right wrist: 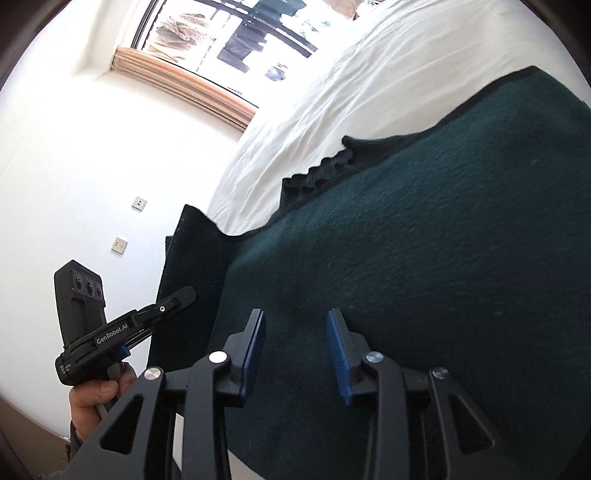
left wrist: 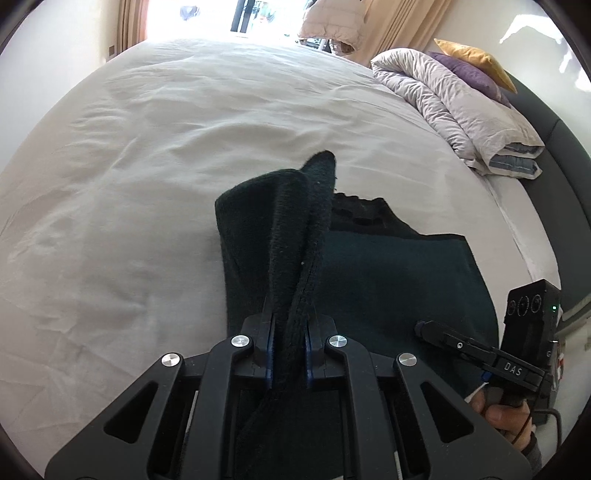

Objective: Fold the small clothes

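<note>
Dark green top on the white bed, one edge lifted

The left gripper (left wrist: pixel 290 332) is pinched tight on an edge of the dark green top (left wrist: pixel 388 280), and that edge stands up off the bed (left wrist: pixel 147 166). The right gripper (right wrist: pixel 295 347) has its blue pads (right wrist: pixel 341 354) apart, with nothing squeezed between them, just above the flat cloth. The top lies near the bed's near side. Lots of bare white sheet spreads beyond it. A folded quilt (left wrist: pixel 454 107) sits far off by the pillows.

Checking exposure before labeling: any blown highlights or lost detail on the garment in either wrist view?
Left wrist: window blown out, dark green garment nearly black though pile shows at the left gripper. Right wrist: window and wall clipped white, garment weave readable; heavy fisheye bending in both.
</note>
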Available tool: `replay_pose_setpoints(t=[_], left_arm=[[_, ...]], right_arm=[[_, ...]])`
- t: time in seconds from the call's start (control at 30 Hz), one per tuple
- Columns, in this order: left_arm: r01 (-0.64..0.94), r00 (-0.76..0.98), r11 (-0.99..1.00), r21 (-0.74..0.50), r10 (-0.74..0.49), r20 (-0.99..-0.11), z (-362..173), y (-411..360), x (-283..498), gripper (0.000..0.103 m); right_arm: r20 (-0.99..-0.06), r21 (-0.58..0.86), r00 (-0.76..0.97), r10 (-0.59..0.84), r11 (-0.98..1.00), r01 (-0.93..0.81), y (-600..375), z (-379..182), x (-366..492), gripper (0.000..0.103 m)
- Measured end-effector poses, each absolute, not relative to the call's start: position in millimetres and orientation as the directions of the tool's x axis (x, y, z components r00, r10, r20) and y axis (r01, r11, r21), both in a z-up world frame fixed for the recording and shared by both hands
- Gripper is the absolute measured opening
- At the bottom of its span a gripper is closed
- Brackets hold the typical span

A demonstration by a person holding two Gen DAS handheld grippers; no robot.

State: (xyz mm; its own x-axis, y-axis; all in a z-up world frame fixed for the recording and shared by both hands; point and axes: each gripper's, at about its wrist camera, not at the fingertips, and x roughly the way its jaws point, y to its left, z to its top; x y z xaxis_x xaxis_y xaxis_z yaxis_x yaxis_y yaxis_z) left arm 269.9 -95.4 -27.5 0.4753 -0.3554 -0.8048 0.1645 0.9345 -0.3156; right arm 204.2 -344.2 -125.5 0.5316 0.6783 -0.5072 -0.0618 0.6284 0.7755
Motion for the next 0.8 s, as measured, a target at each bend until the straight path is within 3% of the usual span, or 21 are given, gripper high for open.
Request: replay_pose_setpoints(t=[0.17, 0.27, 0.4, 0.47, 0.53, 0.8], left_arm=[[0.181, 0.446, 0.919, -0.350, -0.394, -0.804, -12, -130, 265, 0.009], [0.187, 0.426, 0.908, -0.376, -0.420, -0.802, -4, -150, 263, 0.009], [0.200, 0.414, 0.895, -0.399, -0.447, -0.793, 2, -180, 255, 0.009], [0.200, 0.409, 0.889, -0.413, -0.459, -0.789, 1, -195, 252, 0.009], [0.212, 0.419, 0.896, -0.391, -0.445, -0.791, -1, -212, 245, 0.009], [0.306, 0.454, 0.921, -0.241, -0.363, -0.813, -23, -268, 210, 0.009]], right_arm=[[-0.449, 0.826, 0.554, 0.701, 0.563, -0.043, -369, -132, 196, 0.039], [-0.392, 0.868, 0.565, 0.726, 0.495, -0.035, -383, -136, 197, 0.047], [-0.305, 0.910, 0.568, 0.764, 0.409, -0.063, -391, -128, 206, 0.067], [-0.237, 0.930, 0.555, 0.798, 0.352, -0.108, -393, -121, 213, 0.072], [-0.174, 0.948, 0.520, 0.836, 0.285, -0.140, -391, -117, 226, 0.085], [-0.254, 0.944, 0.412, 0.875, 0.317, -0.092, -387, -103, 264, 0.085]])
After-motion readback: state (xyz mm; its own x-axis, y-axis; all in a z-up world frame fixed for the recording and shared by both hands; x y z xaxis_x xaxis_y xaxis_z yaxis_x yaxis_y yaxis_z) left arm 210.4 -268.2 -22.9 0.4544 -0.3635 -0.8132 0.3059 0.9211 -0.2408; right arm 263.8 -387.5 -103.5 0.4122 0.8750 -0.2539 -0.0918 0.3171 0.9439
